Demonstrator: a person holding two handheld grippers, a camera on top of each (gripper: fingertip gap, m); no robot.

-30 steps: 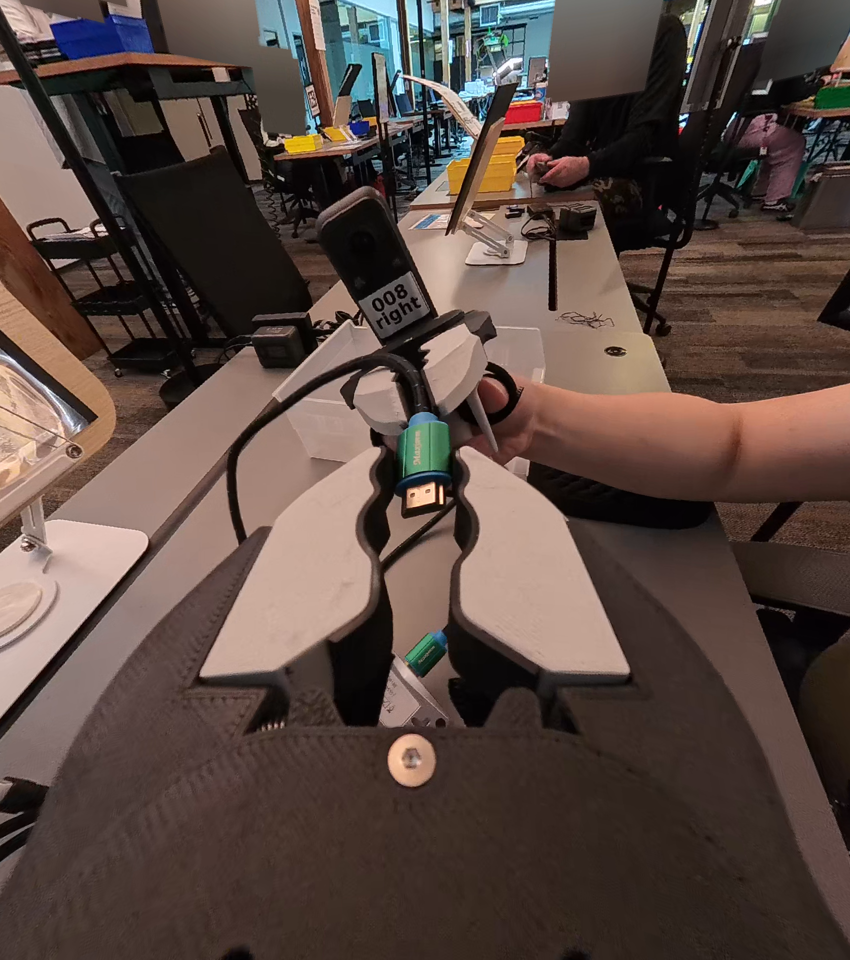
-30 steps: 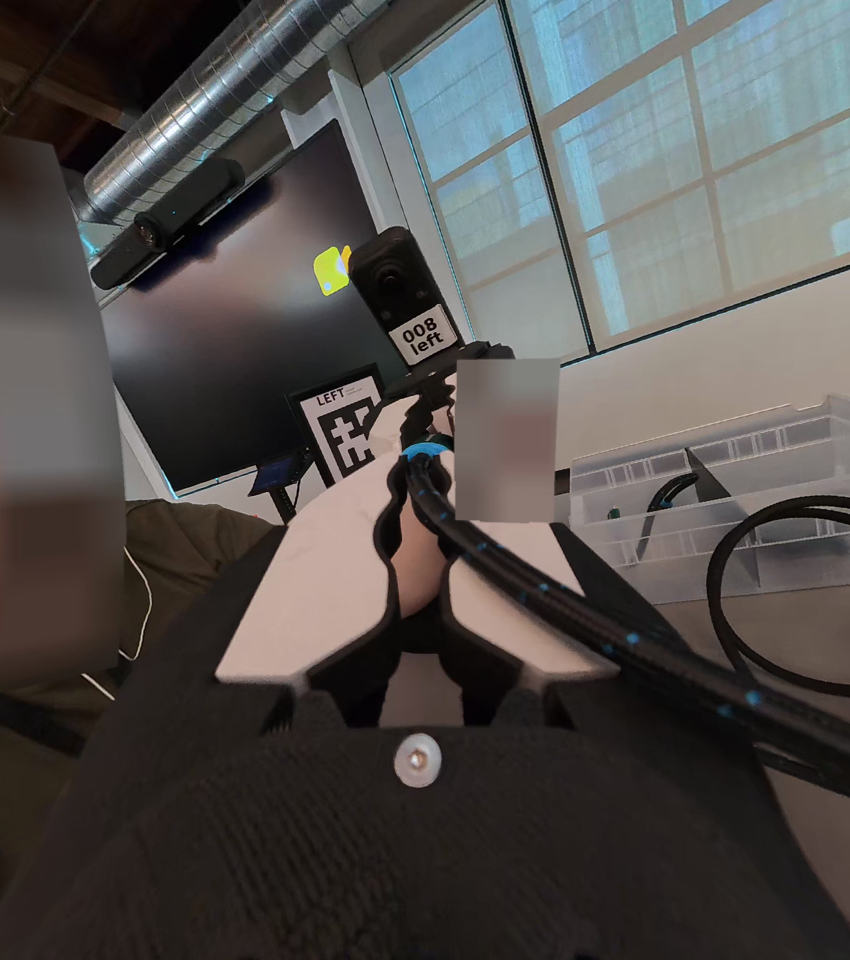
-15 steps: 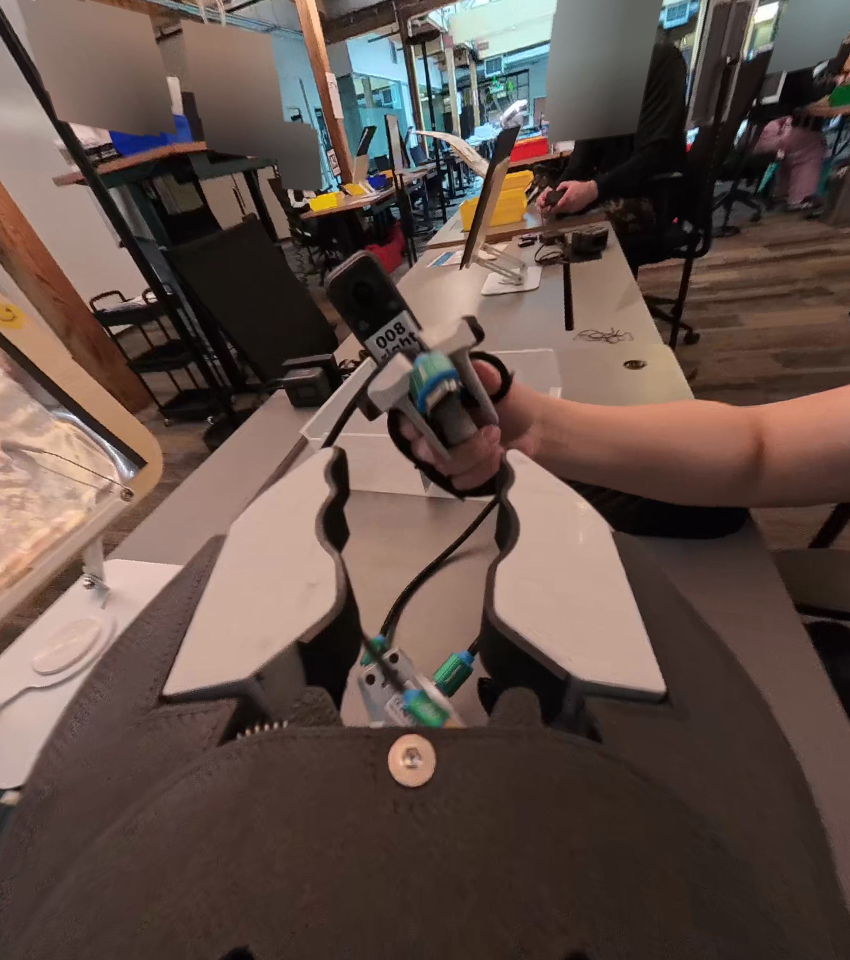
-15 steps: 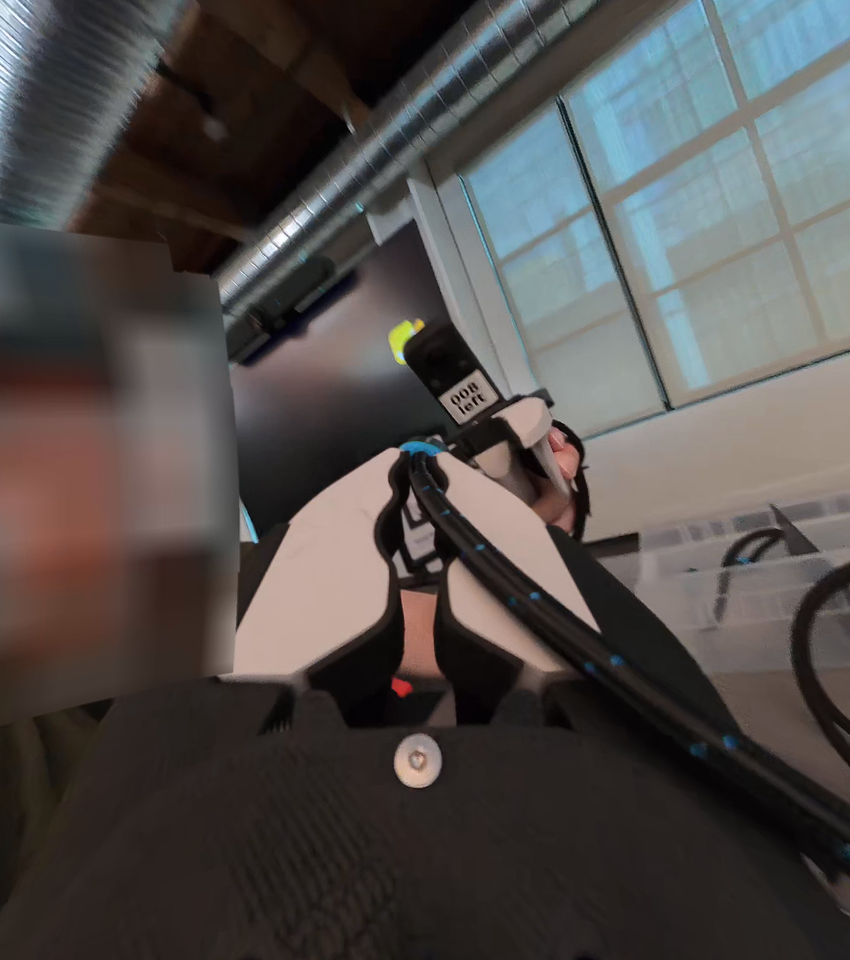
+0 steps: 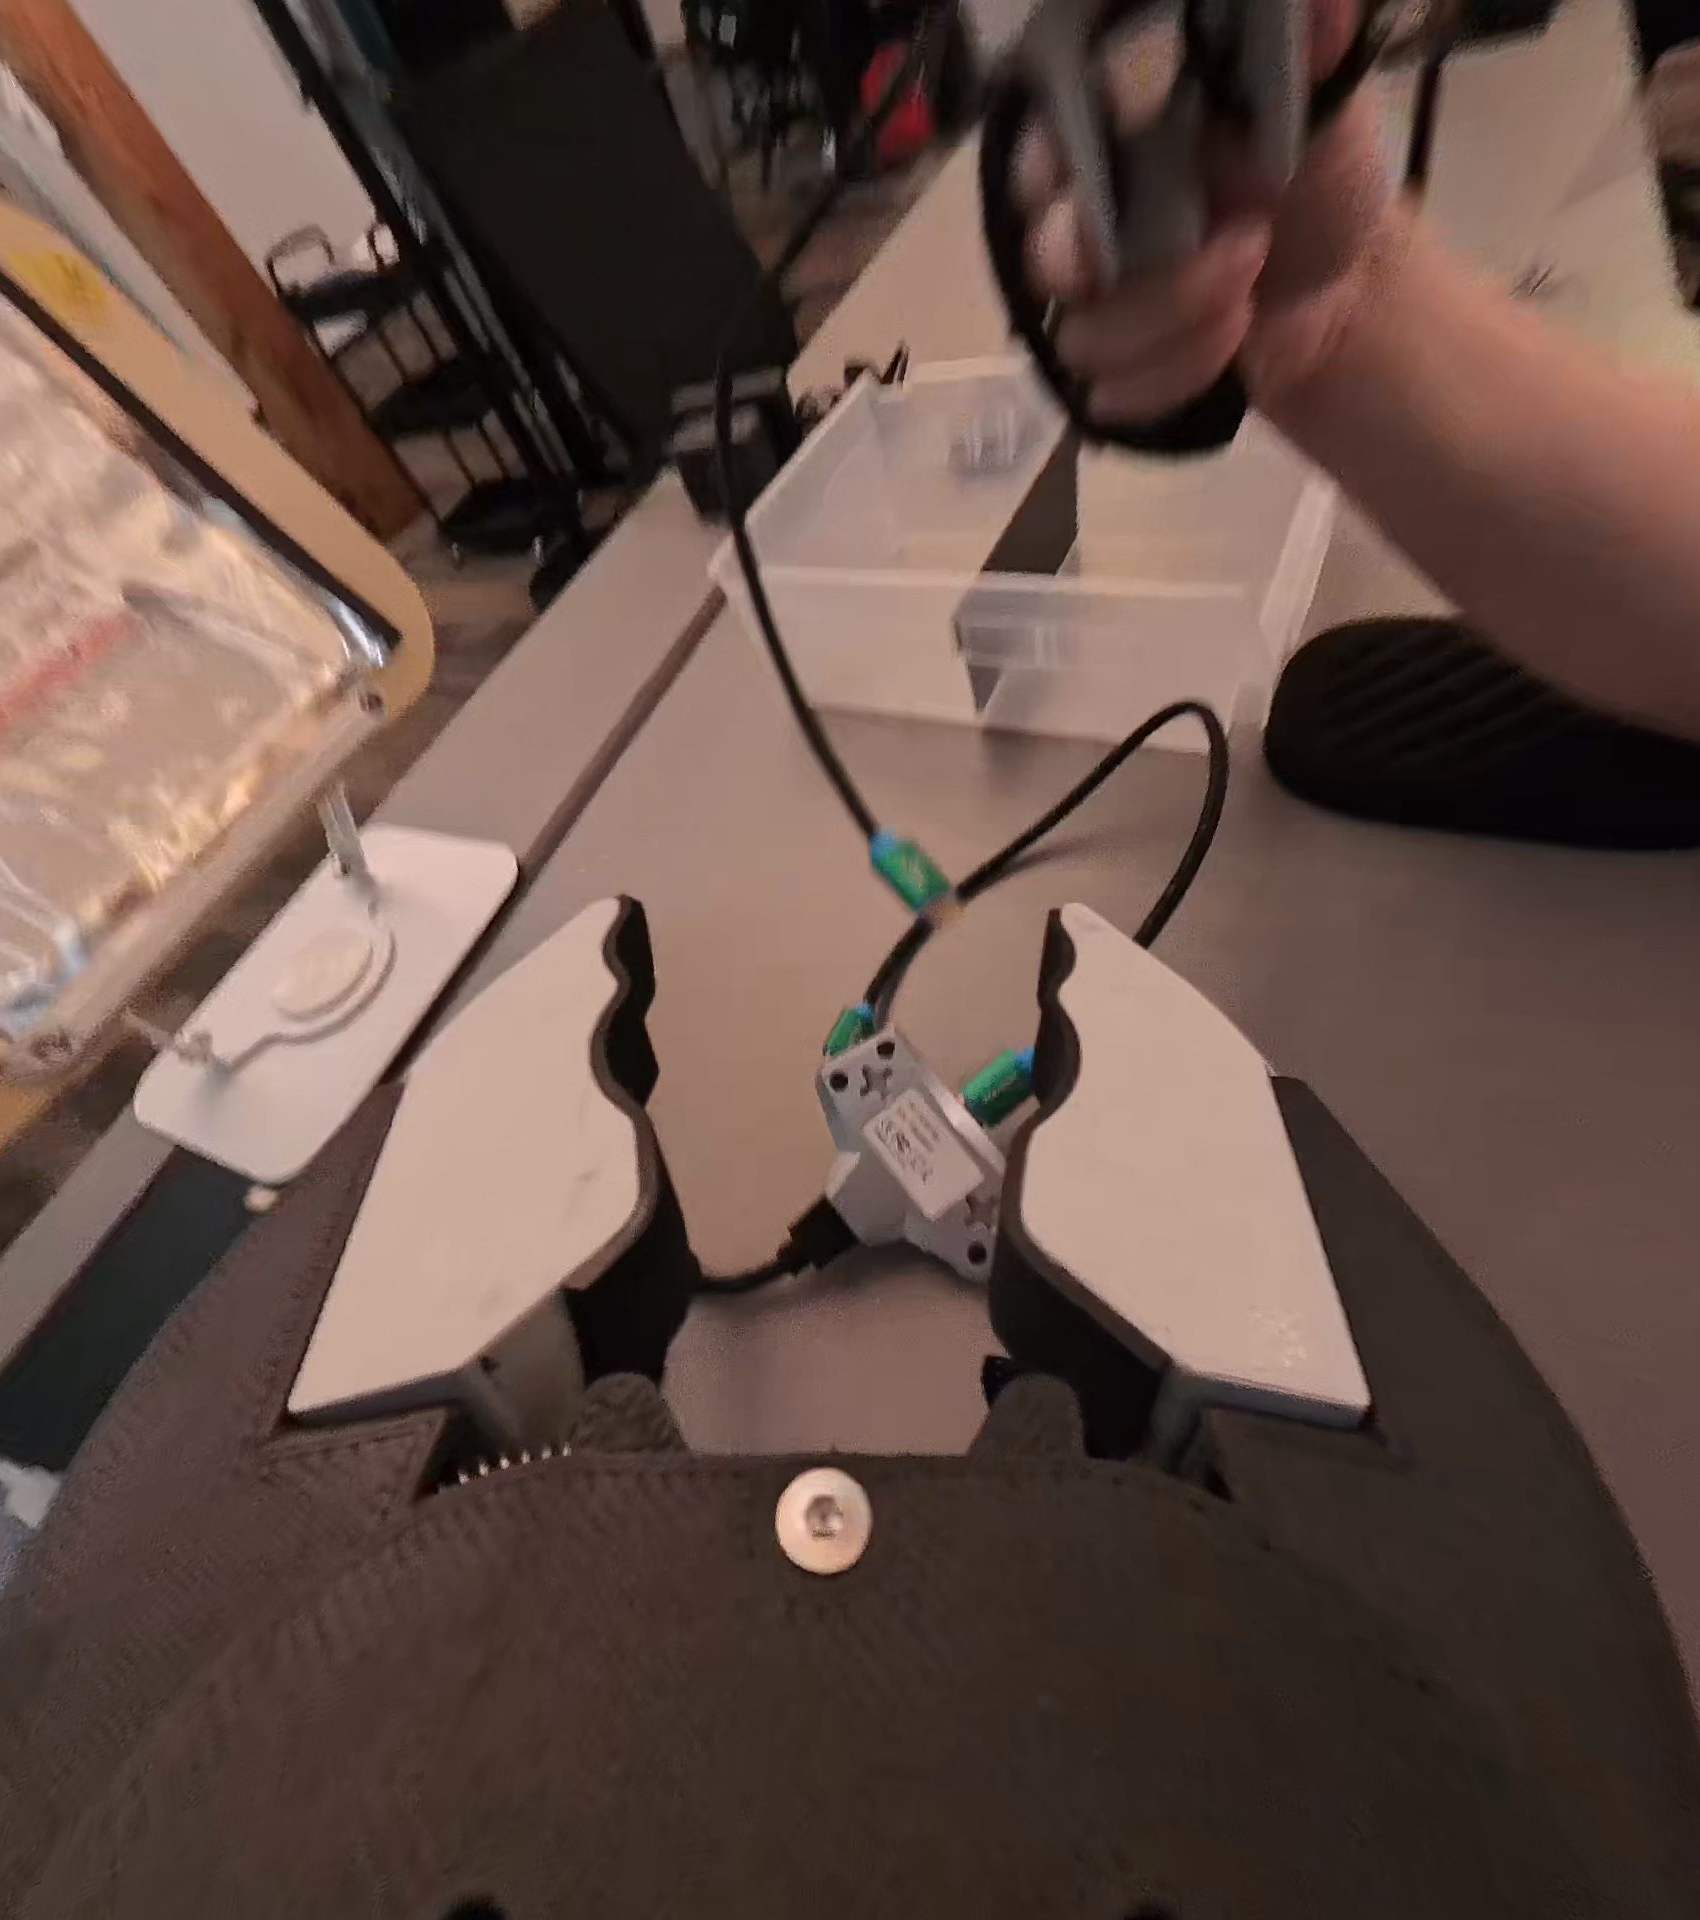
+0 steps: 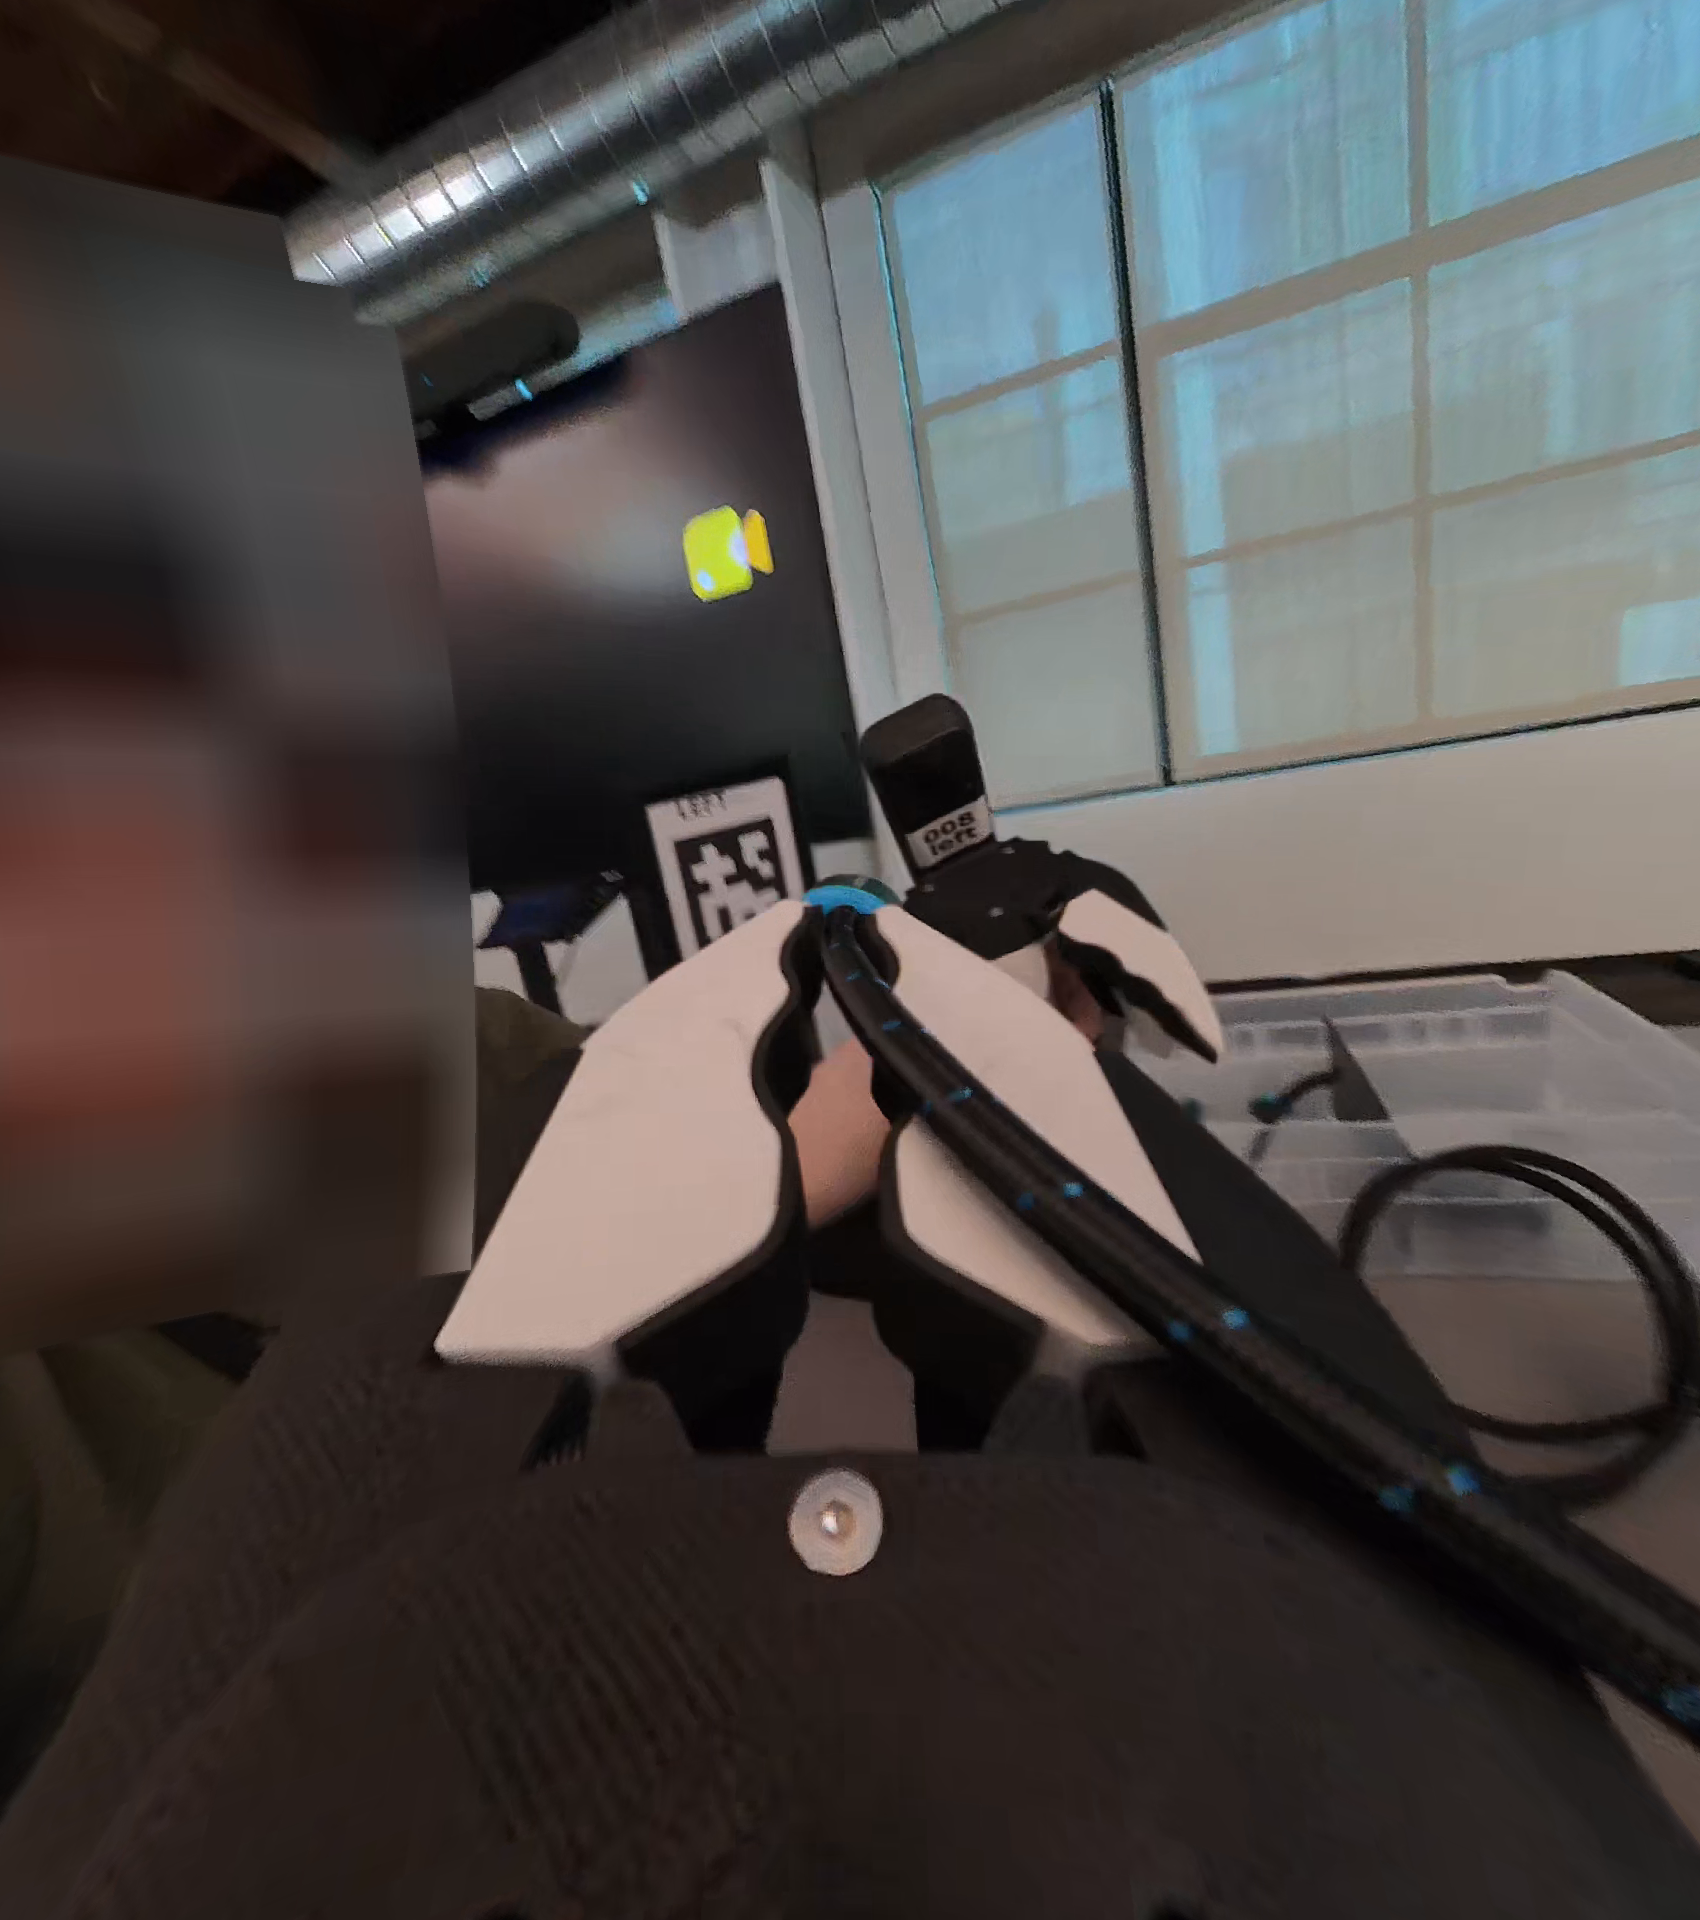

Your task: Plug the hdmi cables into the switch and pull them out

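Room: your grey table [image 5: 784,790] sits in an open workshop, with big windows [image 6: 1345,436] and a ceiling duct [image 6: 555,166] behind.
Left gripper: your left gripper [image 5: 838,940] hangs over the table with its jaws spread wide and nothing between them.
Switch: the small silver switch [image 5: 903,1148] lies on the table below that gap, nearer the right finger.
Plugged cables: two green-ended plugs [image 5: 997,1081] sit in its far side, and a black lead [image 5: 804,1252] leaves its near end.
Right gripper: your right gripper [image 6: 841,914] is raised and closed on a green and blue plug [image 6: 851,896].
Held cable: its black cable [image 6: 1085,1195] runs back over the right finger.
Loose plug: in the left wrist view another green plug [image 5: 906,868] hangs on a cable below your right hand [image 5: 1178,312].
Box: a clear plastic box [image 5: 1022,613] stands beyond the switch.
Beside: a white stand [image 5: 326,997] is to the left.
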